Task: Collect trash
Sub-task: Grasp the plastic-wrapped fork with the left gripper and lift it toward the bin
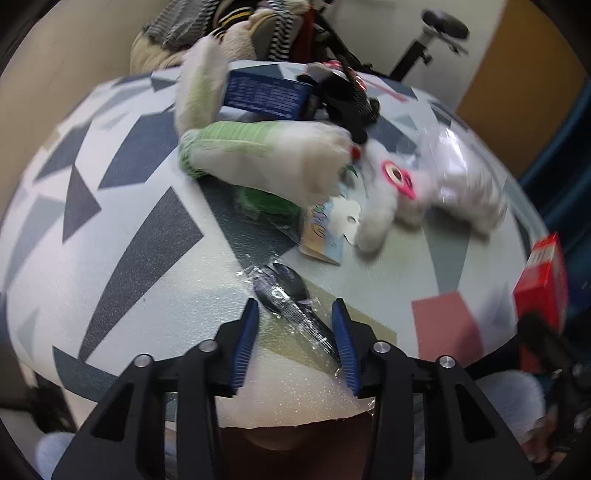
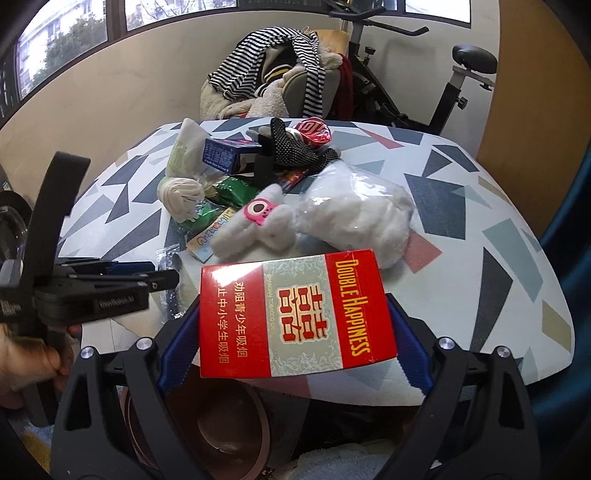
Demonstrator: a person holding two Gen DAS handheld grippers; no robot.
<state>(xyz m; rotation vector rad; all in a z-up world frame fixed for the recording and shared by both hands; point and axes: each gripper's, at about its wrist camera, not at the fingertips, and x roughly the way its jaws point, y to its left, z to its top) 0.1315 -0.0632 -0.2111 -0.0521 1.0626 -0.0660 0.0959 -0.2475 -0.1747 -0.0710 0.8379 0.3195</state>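
Indoors, patterned table (image 2: 461, 192), exercise bike (image 2: 454, 85), window (image 2: 74, 33)

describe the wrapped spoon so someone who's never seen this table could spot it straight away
Start at the table with the triangle-patterned cover and go to its near edge, just in front of the clutter pile. There, between the blue pads of the left tongs, lies the wrapped spoon. It is the only black utensil, sealed in a crinkly clear sleeve.
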